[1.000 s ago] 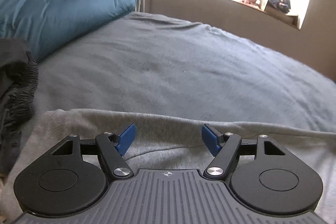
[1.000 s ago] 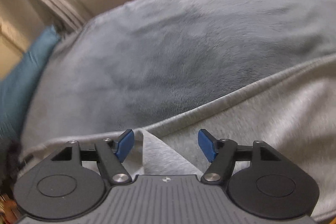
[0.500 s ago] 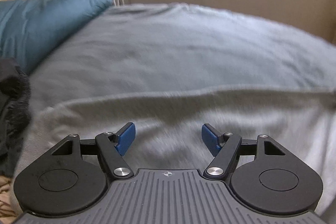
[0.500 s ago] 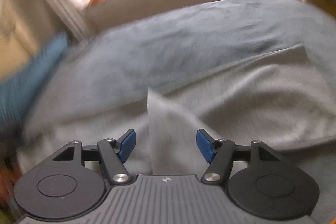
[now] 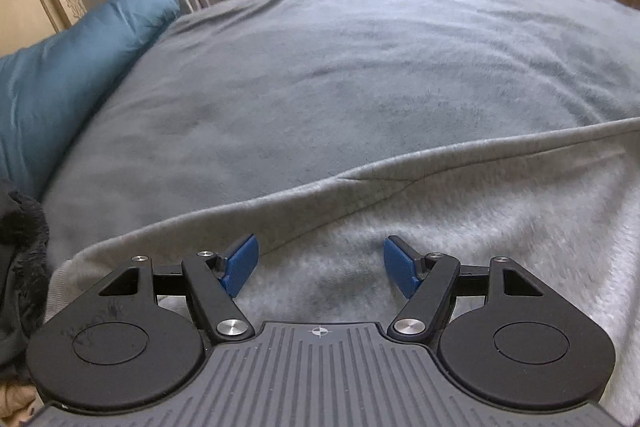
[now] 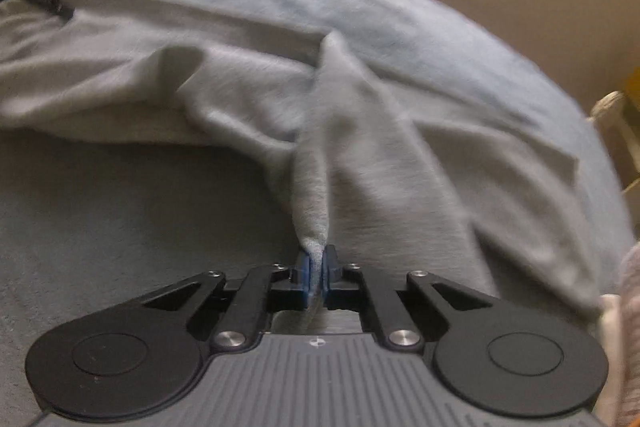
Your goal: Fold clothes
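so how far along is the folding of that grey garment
Barely started. Done: the light grey garment lies spread on the blue-grey blanket, no neat fold visible. In hand: the right claw is shut on a pinched ridge of the garment, pulling it into a peak. The left claw stands open over the cloth, gripping nothing. Left: all the folds, and the dark clothing beside it.

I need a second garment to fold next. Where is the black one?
The black garment lies bunched at the left edge of the left wrist view, below the teal pillow, beside the grey garment.
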